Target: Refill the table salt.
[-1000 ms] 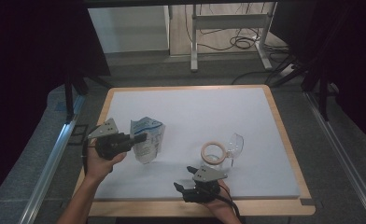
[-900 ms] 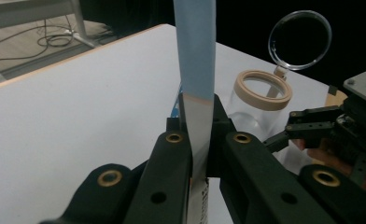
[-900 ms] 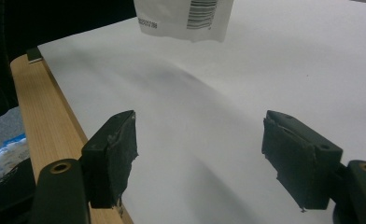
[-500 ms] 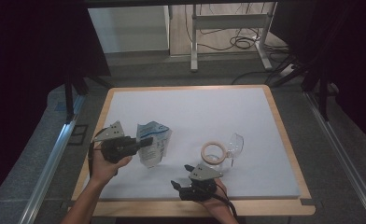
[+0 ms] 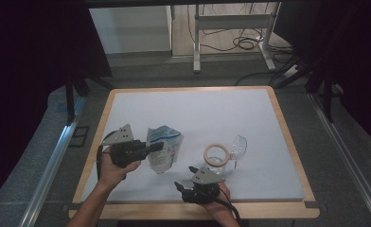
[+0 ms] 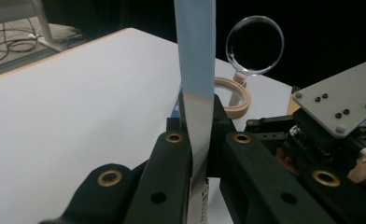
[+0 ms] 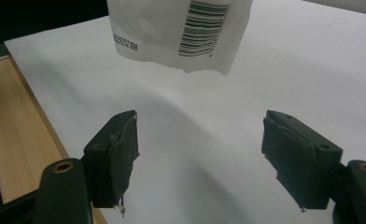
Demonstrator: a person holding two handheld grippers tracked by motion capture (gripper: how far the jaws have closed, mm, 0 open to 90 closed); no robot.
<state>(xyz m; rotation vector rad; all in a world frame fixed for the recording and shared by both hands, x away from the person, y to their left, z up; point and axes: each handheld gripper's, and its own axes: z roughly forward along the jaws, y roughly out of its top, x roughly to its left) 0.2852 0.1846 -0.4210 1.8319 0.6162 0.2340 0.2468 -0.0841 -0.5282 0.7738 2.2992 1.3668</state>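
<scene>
Left gripper view: the left gripper point(image 6: 197, 154) has its jaws pinched on the edge of a white-and-blue pouch point(image 5: 163, 147), held up off the white mat point(image 5: 198, 113) at near left. The right gripper point(image 7: 200, 158) is spread wide and empty, facing the pouch's barcoded bottom edge. Likely next: close on that edge. A wooden ring point(image 5: 216, 153) and clear lens point(image 5: 238, 145) sit just right; the far mat is open.

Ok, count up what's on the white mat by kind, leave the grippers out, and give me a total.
Printed pouch, held by the left gripper: 1
Tan ring: 1
Clear round lens piece: 1
Total: 3
</scene>
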